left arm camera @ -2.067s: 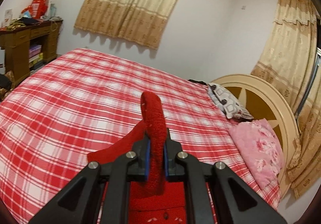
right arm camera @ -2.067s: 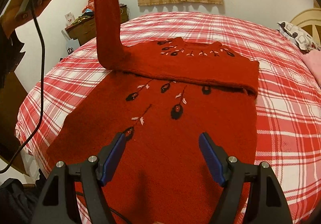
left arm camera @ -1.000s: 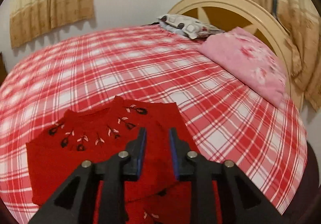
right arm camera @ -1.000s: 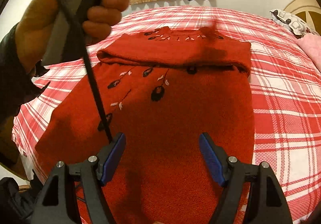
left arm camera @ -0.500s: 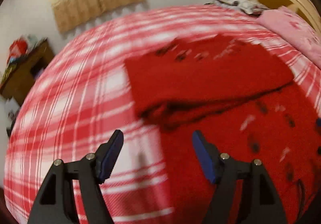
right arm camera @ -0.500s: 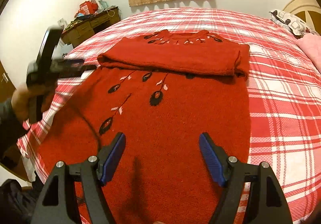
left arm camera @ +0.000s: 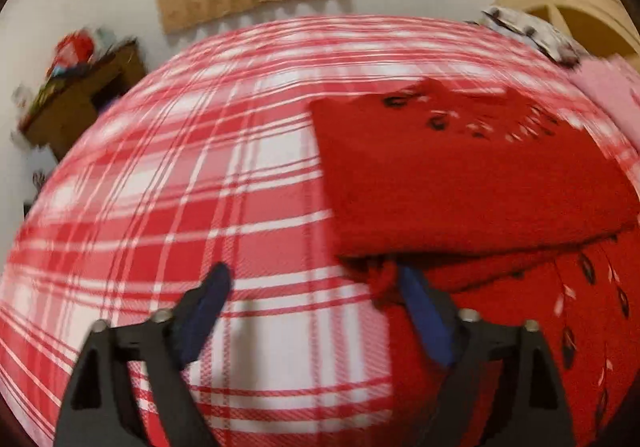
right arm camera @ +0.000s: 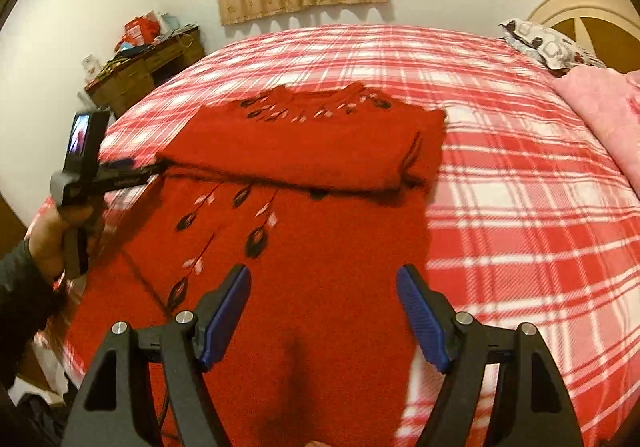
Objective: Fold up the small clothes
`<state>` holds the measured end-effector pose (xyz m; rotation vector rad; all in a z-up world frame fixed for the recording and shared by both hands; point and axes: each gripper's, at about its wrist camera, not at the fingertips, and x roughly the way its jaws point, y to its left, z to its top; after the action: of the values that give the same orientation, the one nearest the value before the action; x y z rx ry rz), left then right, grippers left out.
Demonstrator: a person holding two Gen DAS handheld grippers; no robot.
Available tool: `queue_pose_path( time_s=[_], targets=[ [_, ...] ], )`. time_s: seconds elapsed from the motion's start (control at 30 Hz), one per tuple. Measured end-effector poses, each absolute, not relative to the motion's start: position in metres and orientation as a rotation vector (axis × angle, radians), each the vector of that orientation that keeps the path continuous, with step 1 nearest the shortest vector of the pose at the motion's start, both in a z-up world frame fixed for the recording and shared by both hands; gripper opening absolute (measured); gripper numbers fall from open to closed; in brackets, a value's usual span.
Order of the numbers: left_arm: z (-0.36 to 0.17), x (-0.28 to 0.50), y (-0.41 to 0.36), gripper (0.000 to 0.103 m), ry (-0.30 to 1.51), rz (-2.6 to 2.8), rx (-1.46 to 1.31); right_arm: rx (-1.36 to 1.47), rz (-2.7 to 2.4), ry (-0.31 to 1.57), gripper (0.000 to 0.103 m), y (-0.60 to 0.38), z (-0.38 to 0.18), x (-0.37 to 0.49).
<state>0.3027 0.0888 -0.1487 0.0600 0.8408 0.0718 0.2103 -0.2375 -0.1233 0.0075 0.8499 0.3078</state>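
A red knit sweater (right arm camera: 320,247) with black and white leaf embroidery lies flat on the red plaid bed (right arm camera: 520,207). Both sleeves are folded across its chest in a thick band (right arm camera: 296,151). My left gripper (left arm camera: 312,283) is open, low over the bed at the band's left end (left arm camera: 380,279); its right finger touches the knit there. In the right wrist view it shows at the sweater's left edge (right arm camera: 140,171). My right gripper (right arm camera: 324,279) is open and empty, hovering over the sweater's lower body.
A pink blanket (right arm camera: 600,115) and a patterned pillow (right arm camera: 548,43) lie at the bed's right by the cream headboard (right arm camera: 580,3). A cluttered wooden desk (right arm camera: 144,63) stands far left. A black cable hangs below my left gripper.
My left gripper laid the sleeve across the chest, let go, opened and moved down to the folded band's left end. My right gripper has stayed open over the hem.
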Motion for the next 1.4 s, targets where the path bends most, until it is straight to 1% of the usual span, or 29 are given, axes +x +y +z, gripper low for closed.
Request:
queue_pose_path(
  time_s=[0.03,0.13,0.17,0.23,0.3,0.37,0.43,0.47,0.5,0.53,0.63,0.8,0.97,1.1,1.2,1.27,1.4],
  targets=[
    [-0.15,0.303,0.093,0.099,0.839,0.078,0.035,0.018,0.295,0.85,0.076,-0.241,-0.122,0.217],
    [-0.15,0.302,0.097,0.099,0.847,0.069,-0.002,0.041,0.253,0.861,0.076,-0.249,-0.12,0.248],
    [-0.151,0.302,0.099,0.099,0.844,0.077,-0.017,0.037,0.238,0.86,0.073,-0.25,-0.12,0.258],
    [-0.152,0.301,0.103,0.099,0.84,0.085,-0.046,0.029,0.219,0.869,0.05,-0.248,-0.122,0.277],
    [-0.152,0.299,0.108,0.099,0.832,0.094,-0.078,0.025,0.211,0.883,0.046,-0.245,-0.126,0.296],
    [-0.153,0.298,0.114,0.099,0.833,0.101,-0.11,0.023,0.199,0.908,0.04,-0.24,-0.134,0.312],
    [-0.156,0.3,0.115,0.099,0.847,0.089,-0.117,0.0,0.188,0.939,0.021,-0.234,-0.143,0.322],
    [-0.156,0.3,0.114,0.1,0.849,0.091,-0.113,-0.019,0.169,0.957,0.017,-0.231,-0.148,0.326],
    [-0.156,0.3,0.113,0.1,0.851,0.092,-0.106,-0.032,0.151,0.965,0.01,-0.23,-0.152,0.329],
    [-0.156,0.301,0.111,0.101,0.855,0.094,-0.095,-0.033,0.141,0.962,0.005,-0.232,-0.153,0.329],
    [-0.157,0.303,0.111,0.103,0.864,0.099,-0.093,-0.023,0.126,0.927,0.003,-0.238,-0.147,0.323],
    [-0.16,0.304,0.117,0.103,0.876,0.086,-0.127,-0.037,0.067,0.861,0.002,-0.252,-0.129,0.314],
    [-0.16,0.303,0.117,0.103,0.879,0.088,-0.124,-0.065,0.056,0.941,0.002,-0.253,-0.154,0.325],
    [-0.16,0.301,0.12,0.103,0.886,0.08,-0.137,-0.08,0.043,0.943,0.002,-0.254,-0.161,0.321],
    [-0.155,0.291,0.117,0.103,0.867,0.057,-0.117,-0.099,0.042,0.943,0.002,-0.253,-0.157,0.319],
    [-0.147,0.276,0.118,0.102,0.818,0.061,-0.101,-0.097,0.028,0.931,0.002,-0.256,-0.15,0.317],
    [-0.126,0.253,0.12,0.103,0.735,0.044,-0.072,-0.094,0.027,0.853,0.003,-0.259,-0.131,0.315]
  ],
)
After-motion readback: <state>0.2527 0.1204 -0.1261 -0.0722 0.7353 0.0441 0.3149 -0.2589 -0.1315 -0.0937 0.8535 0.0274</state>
